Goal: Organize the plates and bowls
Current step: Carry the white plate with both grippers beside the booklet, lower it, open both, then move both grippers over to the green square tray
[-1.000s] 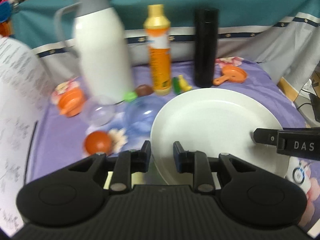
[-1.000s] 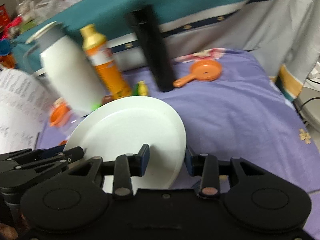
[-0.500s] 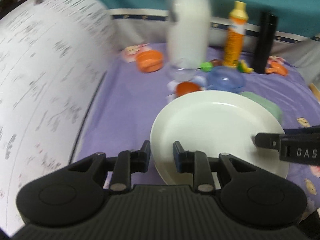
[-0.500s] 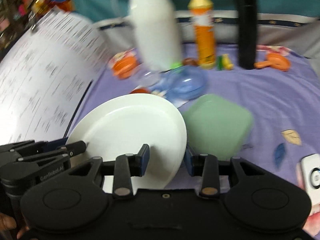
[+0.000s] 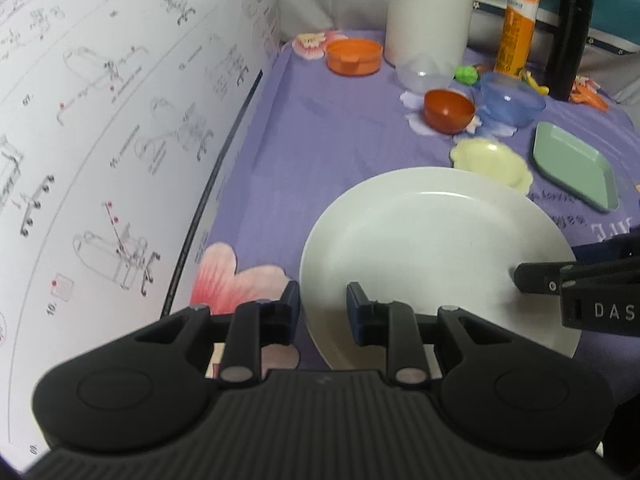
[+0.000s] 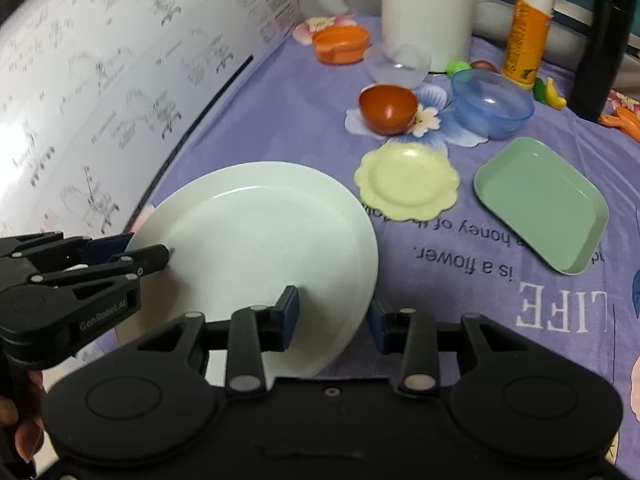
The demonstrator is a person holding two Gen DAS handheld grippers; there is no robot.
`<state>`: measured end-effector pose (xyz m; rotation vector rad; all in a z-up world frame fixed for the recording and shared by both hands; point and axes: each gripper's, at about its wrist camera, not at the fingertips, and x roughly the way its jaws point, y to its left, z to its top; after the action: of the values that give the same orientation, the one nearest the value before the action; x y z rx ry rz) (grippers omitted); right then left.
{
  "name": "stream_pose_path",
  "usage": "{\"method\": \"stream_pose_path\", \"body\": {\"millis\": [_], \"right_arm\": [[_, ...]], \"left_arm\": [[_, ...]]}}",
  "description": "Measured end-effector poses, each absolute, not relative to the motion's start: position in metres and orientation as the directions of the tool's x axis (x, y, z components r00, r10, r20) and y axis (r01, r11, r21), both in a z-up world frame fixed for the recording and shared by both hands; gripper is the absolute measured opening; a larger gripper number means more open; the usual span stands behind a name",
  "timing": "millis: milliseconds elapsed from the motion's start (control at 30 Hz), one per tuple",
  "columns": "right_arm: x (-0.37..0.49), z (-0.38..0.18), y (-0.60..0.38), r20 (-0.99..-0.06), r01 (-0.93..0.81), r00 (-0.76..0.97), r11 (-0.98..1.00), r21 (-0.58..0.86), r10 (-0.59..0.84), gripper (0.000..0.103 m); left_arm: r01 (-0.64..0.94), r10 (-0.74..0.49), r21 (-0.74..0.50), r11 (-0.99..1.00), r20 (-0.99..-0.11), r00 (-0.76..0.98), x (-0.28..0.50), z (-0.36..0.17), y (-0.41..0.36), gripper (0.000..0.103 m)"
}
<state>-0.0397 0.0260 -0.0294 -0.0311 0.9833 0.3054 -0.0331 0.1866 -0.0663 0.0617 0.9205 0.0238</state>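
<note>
Both tools clamped on the big white plate (image 6: 256,236), one per side. L tool (image 5: 323,306) grips the plate's near-left rim, pads either side of the edge; R tool (image 6: 333,312) pinches the near-right rim the same way. Plate sits tilted btwn them, just ahead of both tools, above the purple floral cloth (image 6: 280,120) covering the counter. In the L wrist view the R tool's finger comes in from the right & lies on the plate's inner face; in the R wrist view the L tool reaches in from the left w/ a bit of a hand (image 6: 16,432) visible behind it.

Ahead-right of the R tool, flat on the cloth: yellow scalloped plate (image 6: 406,180), then green rectangular tray (image 6: 540,204) further right, the two apart. Beyond those: small red-brown bowl (image 6: 387,108), blue clear bowl (image 6: 492,104), clear bowl (image 6: 396,64), orange bowl (image 6: 340,44). Far end of cloth: white jug (image 6: 428,12), orange bottle (image 6: 530,24), black flask (image 6: 600,48), all upright. Small green/yellow bits by the bottle, too small to ID.

Left of both tools: large white sheet w/ printed diagrams (image 5: 100,120), standing up along the cloth's edge.
</note>
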Motion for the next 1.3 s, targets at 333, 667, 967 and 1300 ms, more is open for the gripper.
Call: {"method": "stream_pose_path", "body": {"millis": [333,667,967,1300], "right_arm": [[-0.029,-0.056,0.033,-0.864,-0.298,0.447,0.949,0.102,0.233,0.039],[-0.024,-0.062,0.006,-0.858,-0.278,0.418,0.941,0.193,0.299,0.103],[-0.022,-0.052,-0.036,-0.837,-0.207,0.457,0.951,0.228,0.301,0.103],[-0.019,-0.052,-0.082,-0.835,-0.104,0.492,0.969,0.224,0.246,0.103]], "left_arm": [[0.002,0.043,0.054,0.999,-0.822,0.568,-0.031,-0.088,0.191,0.035],[-0.007,0.064,0.075,0.997,-0.789,0.611,-0.032,-0.082,0.182,0.101],[0.027,0.054,0.097,0.995,-0.74,0.67,-0.02,-0.058,0.153,0.103],[0.106,-0.015,0.076,0.991,-0.74,0.672,0.001,-0.054,0.104,0.103]]}}
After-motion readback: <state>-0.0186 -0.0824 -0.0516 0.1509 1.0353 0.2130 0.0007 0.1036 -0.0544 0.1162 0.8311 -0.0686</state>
